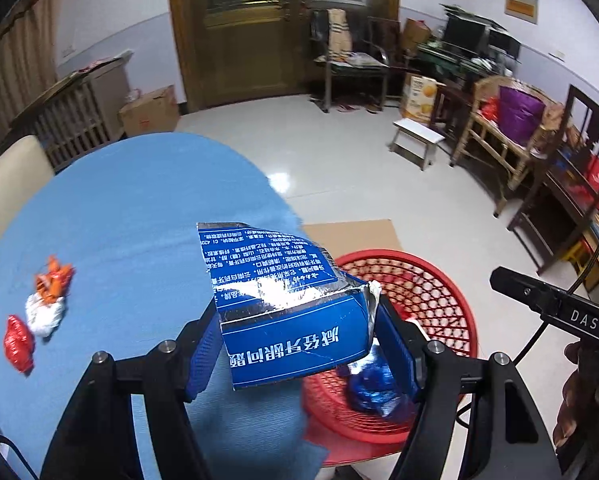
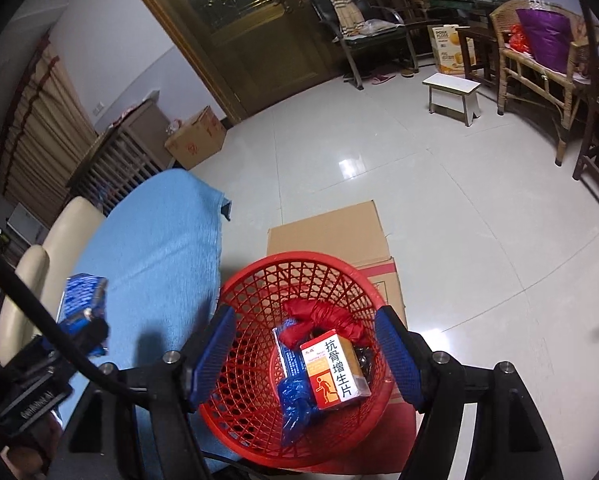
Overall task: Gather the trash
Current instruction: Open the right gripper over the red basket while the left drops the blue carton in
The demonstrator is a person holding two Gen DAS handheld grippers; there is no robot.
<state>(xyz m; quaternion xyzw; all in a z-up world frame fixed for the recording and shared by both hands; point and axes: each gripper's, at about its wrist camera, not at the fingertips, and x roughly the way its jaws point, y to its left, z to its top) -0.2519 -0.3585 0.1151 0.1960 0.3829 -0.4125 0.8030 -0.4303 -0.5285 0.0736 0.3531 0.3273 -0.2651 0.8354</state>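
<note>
My left gripper [image 1: 299, 350] is shut on a torn blue carton [image 1: 295, 332] with white print, held over the edge of the blue-clothed table [image 1: 119, 208] beside the red mesh basket [image 1: 439, 276]. On the table's left lie an orange wrapper [image 1: 53, 278], a white crumpled ball [image 1: 45, 314] and a red wrapper [image 1: 18, 344]. My right gripper [image 2: 305, 356] hangs open above the basket [image 2: 259, 276], nothing between its fingers. In the basket lie an orange-and-white box [image 2: 335, 372], a red bag [image 2: 323, 320] and a blue wrapper [image 2: 295, 404]. The carton [image 2: 81, 300] also shows at the right wrist view's left.
Flat cardboard [image 2: 339, 228] lies on the tiled floor under the basket. A cream chair [image 2: 59, 248] stands against the table's far side. A small white stool [image 2: 453, 96], a cardboard box [image 2: 195, 140] and wooden chairs stand farther off. A hand [image 1: 583, 392] holds the right gripper.
</note>
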